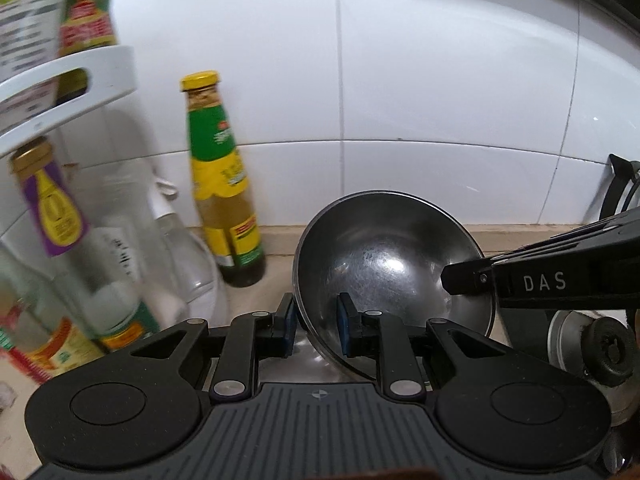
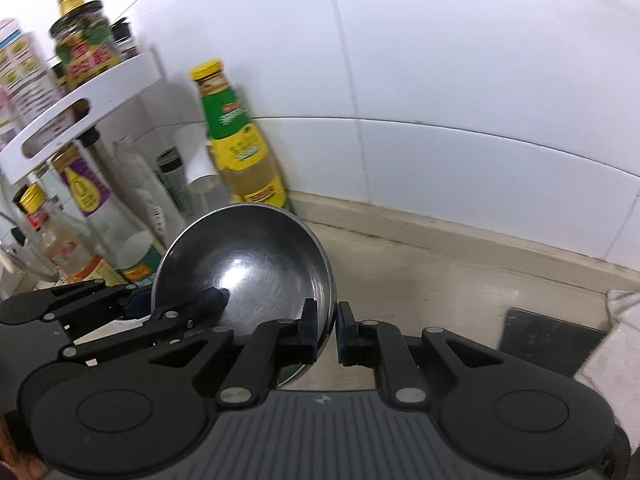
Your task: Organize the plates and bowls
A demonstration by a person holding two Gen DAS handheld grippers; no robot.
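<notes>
**Steel bowl held at opposite rims by both grippers, above the counter**

Nearest each camera, the jaws are clamped on the rim of the steel bowl (image 1: 384, 264). The left gripper (image 1: 317, 322) pinches the bowl's left rim, one pad inside and one outside; the right gripper (image 2: 325, 330) pinches the opposite rim in the same way. The bowl is tilted, its hollow facing both cameras, and it appears clear of the counter (image 2: 420, 280). Both hands are equally near; the line between the two grips crosses the bowl's mouth, so any move probably needs both hands travelling together. Just left of the bowl stand crowded bottles under a white shelf (image 1: 76, 88); a yellow-capped bottle (image 1: 222, 184) stands beyond, against the tiled wall (image 1: 440, 80). Open counter lies to the right, which seems the freer side. A dark slab (image 2: 548, 344) lies at the right edge.
</notes>
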